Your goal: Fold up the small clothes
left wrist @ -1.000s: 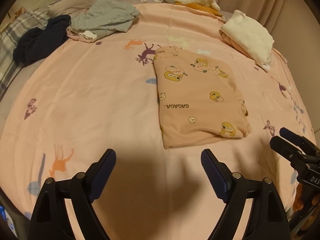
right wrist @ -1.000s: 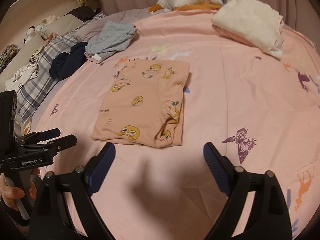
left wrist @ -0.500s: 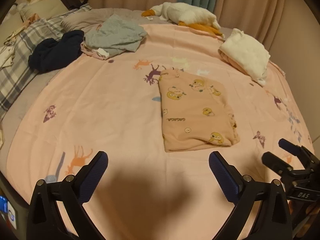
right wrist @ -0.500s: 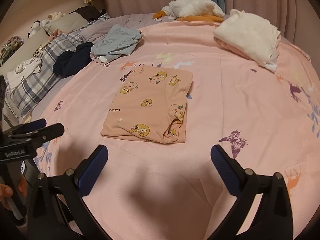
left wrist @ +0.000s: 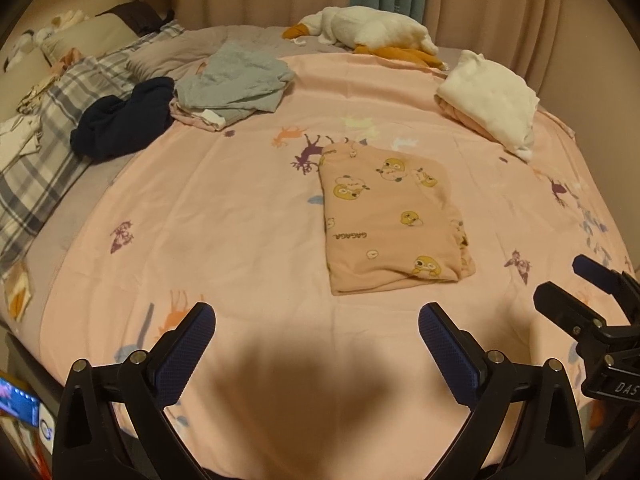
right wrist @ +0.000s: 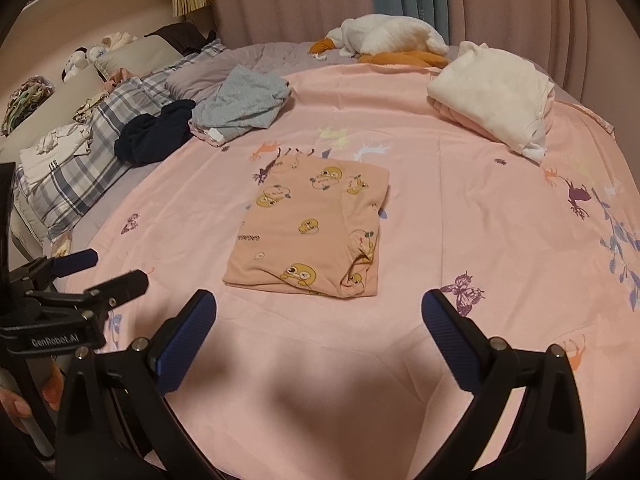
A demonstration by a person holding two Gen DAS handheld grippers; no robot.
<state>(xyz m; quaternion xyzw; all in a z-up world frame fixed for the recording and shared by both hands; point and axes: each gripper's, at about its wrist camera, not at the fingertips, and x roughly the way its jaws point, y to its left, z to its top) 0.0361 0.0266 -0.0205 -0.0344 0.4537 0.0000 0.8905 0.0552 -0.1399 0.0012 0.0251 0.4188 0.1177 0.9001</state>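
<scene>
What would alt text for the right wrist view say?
A folded peach shirt with cartoon ducks lies flat on a pink bedsheet, beyond the open right gripper. The left gripper, also open, shows at left.

Pink bedsheet (left wrist: 240,220), folded peach garment (left wrist: 392,220), plush goose (left wrist: 372,30)

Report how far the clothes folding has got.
Done: the duck-print garment lies folded flat on the pink sheet, beside a folded white stack. In hand: nothing; left gripper and right gripper are open and empty. Left: the grey garment and navy garment, both unfolded.
</scene>
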